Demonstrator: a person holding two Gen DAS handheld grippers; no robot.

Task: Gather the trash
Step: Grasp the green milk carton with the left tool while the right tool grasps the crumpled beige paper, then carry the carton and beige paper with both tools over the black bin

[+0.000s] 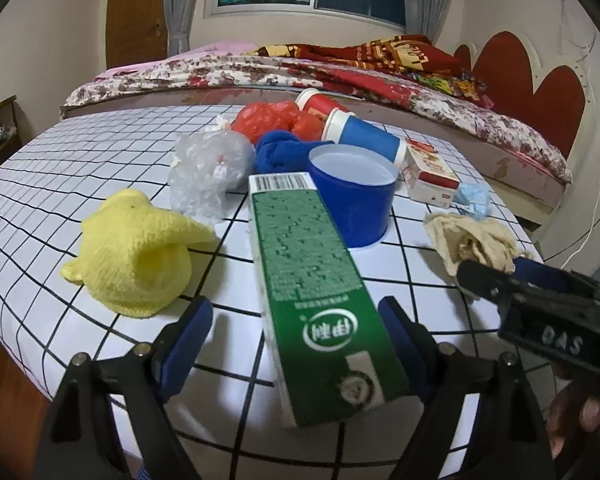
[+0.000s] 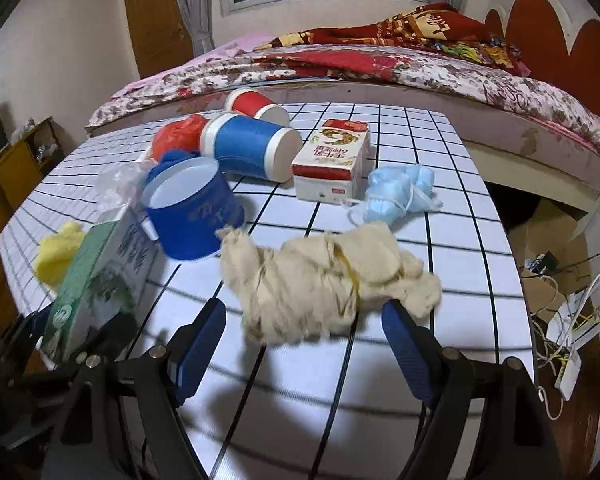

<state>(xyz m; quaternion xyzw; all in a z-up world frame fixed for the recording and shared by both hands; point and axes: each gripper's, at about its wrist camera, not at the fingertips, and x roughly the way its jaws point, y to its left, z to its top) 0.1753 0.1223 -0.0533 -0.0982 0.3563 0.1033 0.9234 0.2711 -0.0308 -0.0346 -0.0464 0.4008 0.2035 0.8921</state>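
A green milk carton (image 1: 312, 280) lies on the grid-patterned table (image 1: 80, 168), its near end between the fingers of my left gripper (image 1: 296, 306). The jaws stand open, with a gap on the carton's left side. A crumpled beige rag (image 2: 320, 276) lies just ahead of my right gripper (image 2: 304, 307), which is open around the rag's near edge; its right pad is close to a corner of the rag. In the left wrist view the right gripper (image 1: 540, 312) shows at the right edge, beside the rag (image 1: 472, 240).
Also on the table are a yellow knitted cloth (image 1: 132, 256), a clear plastic bag (image 1: 208, 168), an upright blue cup (image 2: 192, 212), a lying blue cup (image 2: 252, 148), a red cup (image 2: 252, 106), a red bag (image 1: 268, 120), a red-and-white carton (image 2: 332, 160) and a blue face mask (image 2: 400, 192). A bed (image 2: 420, 68) stands behind.
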